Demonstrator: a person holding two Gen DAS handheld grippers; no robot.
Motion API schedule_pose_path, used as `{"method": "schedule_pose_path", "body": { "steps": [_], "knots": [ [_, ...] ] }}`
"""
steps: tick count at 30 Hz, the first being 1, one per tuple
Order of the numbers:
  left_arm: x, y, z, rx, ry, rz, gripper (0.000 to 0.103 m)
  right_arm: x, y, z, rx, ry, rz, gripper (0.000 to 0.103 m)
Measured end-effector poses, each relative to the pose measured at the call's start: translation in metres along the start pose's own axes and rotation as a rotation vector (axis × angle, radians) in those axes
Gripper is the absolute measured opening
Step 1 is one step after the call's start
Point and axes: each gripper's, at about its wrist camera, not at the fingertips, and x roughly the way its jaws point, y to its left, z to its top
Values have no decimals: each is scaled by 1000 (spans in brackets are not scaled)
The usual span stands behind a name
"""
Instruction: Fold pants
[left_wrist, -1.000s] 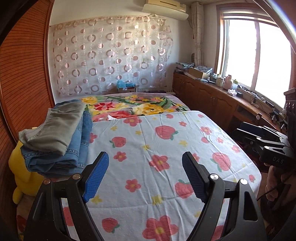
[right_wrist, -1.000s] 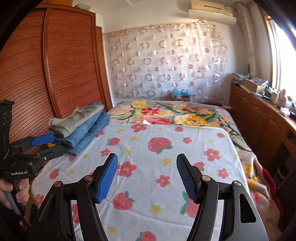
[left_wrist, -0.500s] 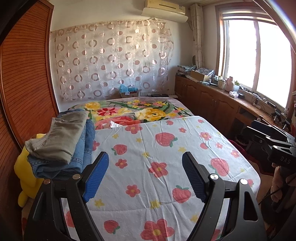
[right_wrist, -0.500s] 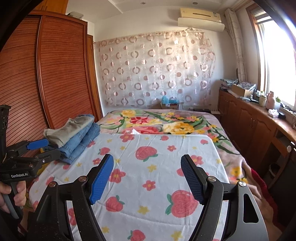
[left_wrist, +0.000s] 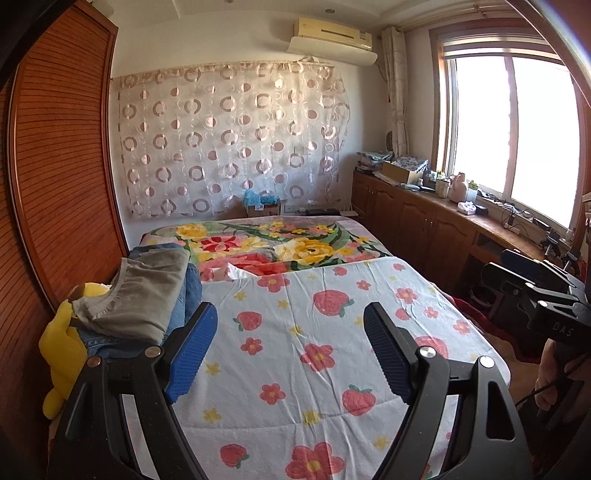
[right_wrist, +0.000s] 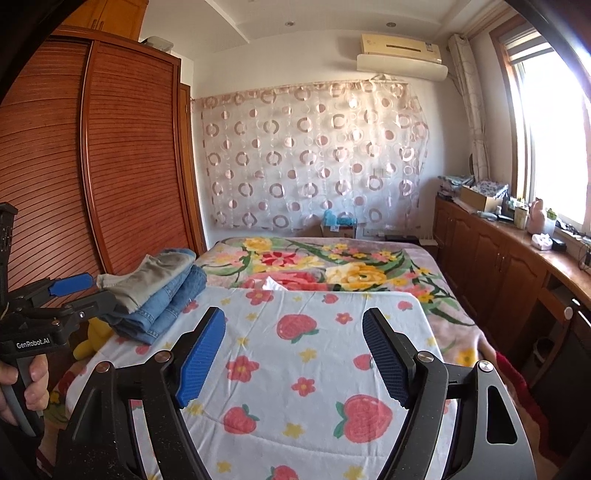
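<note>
The left gripper (left_wrist: 290, 349) and right gripper (right_wrist: 293, 354), both spread wide and empty, hover over the strawberry sheet (left_wrist: 314, 354); folded pants (left_wrist: 147, 295) sit stacked mid-left, likely finished.

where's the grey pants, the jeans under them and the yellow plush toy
grey pants (left_wrist: 147, 295): left wrist view, middle of the folded top face
jeans (right_wrist: 166, 306): right wrist view, blue folded edge below the grey pair
yellow plush toy (left_wrist: 62, 354): left wrist view, its yellow body beside the stack
</note>
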Motion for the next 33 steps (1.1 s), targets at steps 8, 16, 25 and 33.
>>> {"method": "schedule_pose_path", "body": {
  "steps": [8,16,25,33],
  "knots": [
    [-10,2,2,5,-25,18,82,-1,0,-5,-1,-19,-10,79],
    [-11,3,2,6,-26,22,82,1,2,-4,-2,-18,-12,79],
    [-11,4,2,6,-25,22,82,0,1,-6,-3,-16,-10,79],
    [-11,4,2,5,-27,23,82,-1,1,-7,-3,-15,-11,79]
  ]
}}
